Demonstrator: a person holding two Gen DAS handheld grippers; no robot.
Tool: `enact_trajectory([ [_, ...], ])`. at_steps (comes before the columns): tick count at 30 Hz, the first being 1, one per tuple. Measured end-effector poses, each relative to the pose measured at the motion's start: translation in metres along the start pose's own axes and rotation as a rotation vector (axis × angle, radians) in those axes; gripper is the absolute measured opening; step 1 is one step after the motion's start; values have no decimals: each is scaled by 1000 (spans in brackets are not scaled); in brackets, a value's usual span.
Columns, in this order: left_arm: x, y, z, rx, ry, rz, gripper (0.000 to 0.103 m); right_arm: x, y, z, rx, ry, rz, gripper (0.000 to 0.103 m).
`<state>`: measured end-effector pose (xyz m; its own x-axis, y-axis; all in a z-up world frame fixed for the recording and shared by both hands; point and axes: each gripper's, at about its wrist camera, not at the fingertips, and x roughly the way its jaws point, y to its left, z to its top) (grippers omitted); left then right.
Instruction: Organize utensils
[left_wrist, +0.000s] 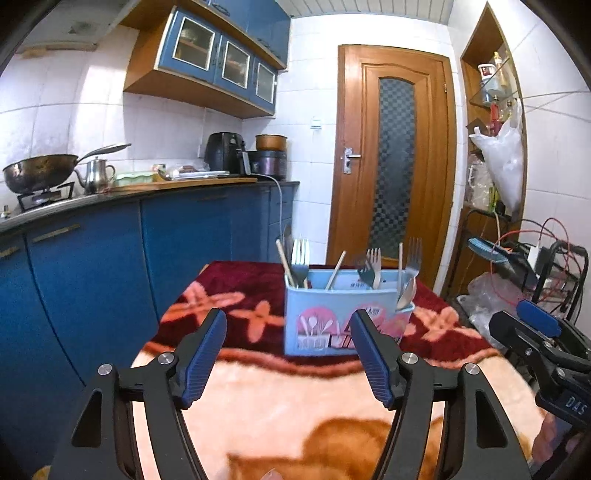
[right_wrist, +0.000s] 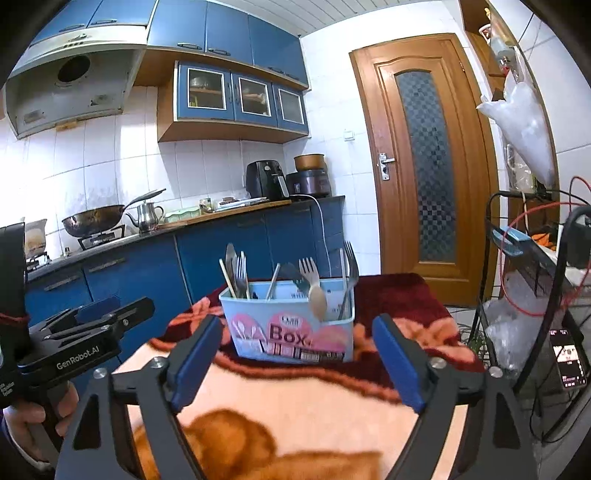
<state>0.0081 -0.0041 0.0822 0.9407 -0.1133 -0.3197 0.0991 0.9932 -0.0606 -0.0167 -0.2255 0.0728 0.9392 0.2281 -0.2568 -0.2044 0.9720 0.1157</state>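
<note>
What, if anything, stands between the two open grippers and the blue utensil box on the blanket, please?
Nothing visible does. Only bare blanket lies between the left gripper, the right gripper and the box. Both grippers are open and empty, and the utensils already stand in the box.

Light blue utensil box with pink artwork and "Box" printed on the front sits upright at the far end of the blanket-covered table. Forks, a spoon and chopsticks stick up out of it, leaning every which way.
</note>
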Motion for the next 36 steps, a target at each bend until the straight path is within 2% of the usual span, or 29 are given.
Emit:
enact_trajectory([
  [7,6,-3,-33,18,-24,73,72,-7,3,-35,-20,-43,-29,94],
  [16,15,-4,-57,13,-20,93,72,8,-3,-68,-29,-3,-64,95],
  [36,16,-9,-60,36,-23,122,72,10,-12,-77,8,-11,-68,95],
])
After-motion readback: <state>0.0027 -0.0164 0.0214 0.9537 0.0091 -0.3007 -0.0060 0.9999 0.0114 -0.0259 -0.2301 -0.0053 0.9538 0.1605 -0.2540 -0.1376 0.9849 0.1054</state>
